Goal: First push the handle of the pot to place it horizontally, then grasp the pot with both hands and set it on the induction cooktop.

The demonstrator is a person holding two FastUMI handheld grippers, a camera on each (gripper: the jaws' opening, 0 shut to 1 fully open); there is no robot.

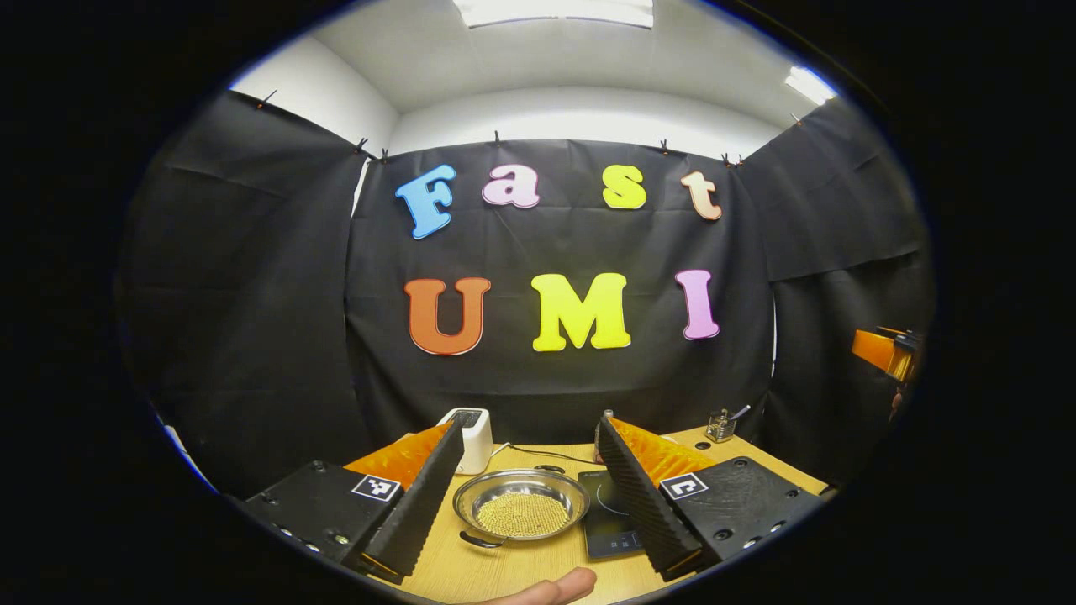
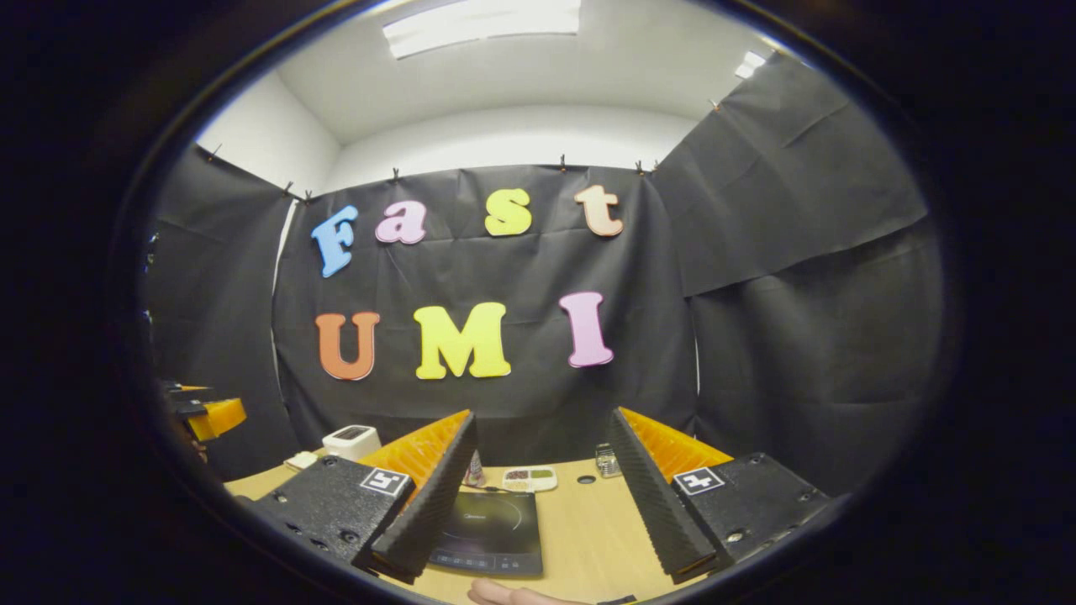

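Pot on counter, both grippers spread wide and empty.

The shallow round steel pot (image 1: 521,504), holding yellow grains, sits on the light wooden counter (image 1: 504,567), its dark handle (image 1: 479,540) pointing near-left; the flat black induction cooktop (image 1: 607,521) lies just beside it on the right. A white boxy appliance (image 1: 472,437) stands farther back. Left gripper (image 1: 525,496) fingers wide apart, framing the pot without touching. Right gripper (image 2: 538,504) fingers wide apart above the cooktop (image 2: 492,533), holding nothing.

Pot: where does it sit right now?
In the left gripper view the pot sits on the table between the open tool's fingers, just left of the cooktop, with the toaster behind it.
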